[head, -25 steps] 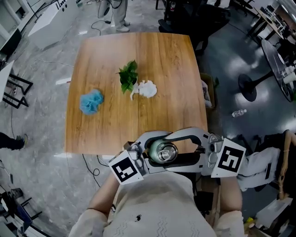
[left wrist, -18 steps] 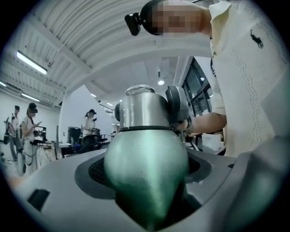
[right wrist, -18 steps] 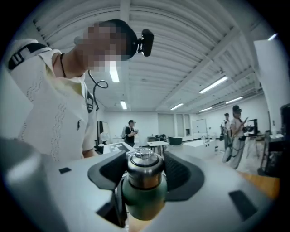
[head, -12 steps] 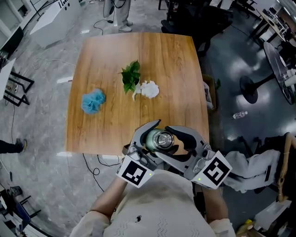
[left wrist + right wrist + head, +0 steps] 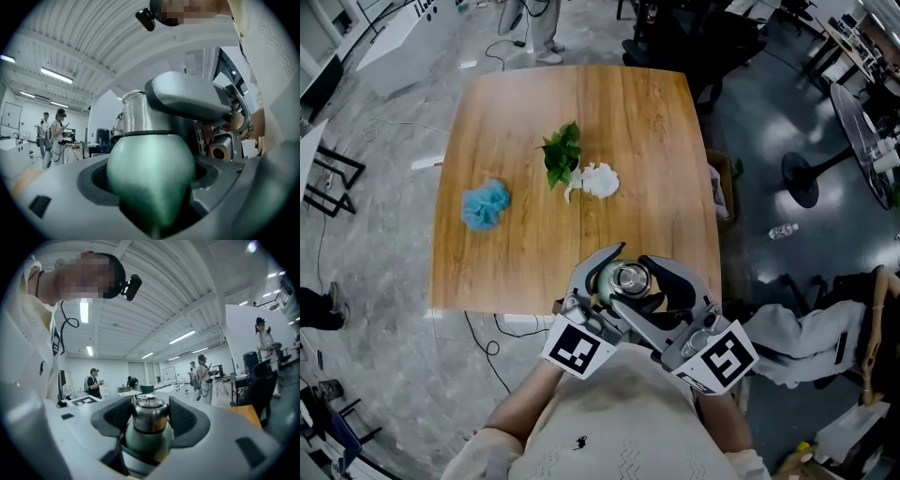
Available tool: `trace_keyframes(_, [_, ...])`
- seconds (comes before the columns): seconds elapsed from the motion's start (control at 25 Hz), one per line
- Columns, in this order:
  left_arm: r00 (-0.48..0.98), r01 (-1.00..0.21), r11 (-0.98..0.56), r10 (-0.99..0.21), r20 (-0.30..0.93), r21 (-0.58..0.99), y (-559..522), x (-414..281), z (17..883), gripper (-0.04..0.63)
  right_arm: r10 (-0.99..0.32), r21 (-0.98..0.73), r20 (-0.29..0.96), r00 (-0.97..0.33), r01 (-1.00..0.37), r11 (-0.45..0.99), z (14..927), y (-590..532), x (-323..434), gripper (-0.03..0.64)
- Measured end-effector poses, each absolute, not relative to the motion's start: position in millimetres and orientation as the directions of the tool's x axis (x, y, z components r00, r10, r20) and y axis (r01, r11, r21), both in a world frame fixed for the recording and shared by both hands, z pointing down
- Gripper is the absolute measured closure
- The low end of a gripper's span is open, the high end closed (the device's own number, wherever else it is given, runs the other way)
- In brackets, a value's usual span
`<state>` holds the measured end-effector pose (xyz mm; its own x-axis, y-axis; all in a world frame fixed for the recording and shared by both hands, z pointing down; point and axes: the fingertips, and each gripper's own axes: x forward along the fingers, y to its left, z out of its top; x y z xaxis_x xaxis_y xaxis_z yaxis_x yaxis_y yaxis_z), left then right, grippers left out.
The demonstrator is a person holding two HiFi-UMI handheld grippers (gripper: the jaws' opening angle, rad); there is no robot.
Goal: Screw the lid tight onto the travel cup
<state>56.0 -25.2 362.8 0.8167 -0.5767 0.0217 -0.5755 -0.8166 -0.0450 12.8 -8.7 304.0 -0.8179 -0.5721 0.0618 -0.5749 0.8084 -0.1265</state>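
Observation:
The travel cup, green body (image 5: 150, 180) with a steel lid (image 5: 628, 277), is held in the air over the near edge of the wooden table (image 5: 628, 122). My left gripper (image 5: 605, 289) is shut on the green body, which fills the left gripper view. My right gripper (image 5: 649, 281) is shut on the steel lid (image 5: 147, 412), one dark pad on each side of it. In the left gripper view the lid (image 5: 137, 112) sits on top of the body, with a grey jaw of the right gripper lying across it. The cup's base is hidden.
On the table lie a blue fluffy ball (image 5: 486, 206), a green leafy sprig (image 5: 561, 155) and a white crumpled piece (image 5: 600, 180). Dark office chairs (image 5: 694, 37) stand beyond the far edge. People stand in the room behind, in both gripper views.
My right gripper has turned around the lid, and its marker cube has swung from the right side down towards my body. The left gripper and cup shifted slightly forward over the table edge.

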Motion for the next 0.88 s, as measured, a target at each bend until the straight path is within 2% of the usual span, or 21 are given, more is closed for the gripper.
trace_keyframes(0.36, [0.821, -0.571, -0.82, -0.571, 0.016, 0.031, -24, 61, 368, 0.19, -0.659, -0.076, 0.075, -0.748, -0.664, 0.744, 307, -10, 17, 0.361])
trace_keyframes(0.48, [0.844, -0.537, -0.843, -0.536, -0.03, -0.026, -21, 61, 359, 0.19, -0.605, -0.053, 0.083, -0.791, -0.61, 0.79, 306, -2, 16, 0.36])
trace_keyframes(0.56, [0.907, -0.421, -0.902, -0.418, -0.046, -0.094, -8, 63, 351, 0.19, -0.486, -0.066, 0.102, -0.868, -0.494, 0.867, 306, 10, 19, 0.36])
trace_keyframes(0.64, [0.967, -0.254, -0.96, -0.25, -0.045, -0.115, 14, 64, 346, 0.19, -0.345, -0.057, 0.108, -0.932, -0.352, 0.934, 301, 23, 24, 0.359])
trace_keyframes(0.76, [0.998, -0.021, -0.997, -0.017, -0.062, -0.077, 45, 66, 340, 0.19, -0.139, -0.019, 0.149, -0.979, -0.143, 0.99, 298, 42, 26, 0.356])
trace_keyframes(0.88, [0.987, 0.134, -0.991, 0.136, -0.085, -0.029, 70, 69, 336, 0.19, 0.025, -0.009, 0.169, -0.985, 0.024, 1.0, 298, 61, 20, 0.356])
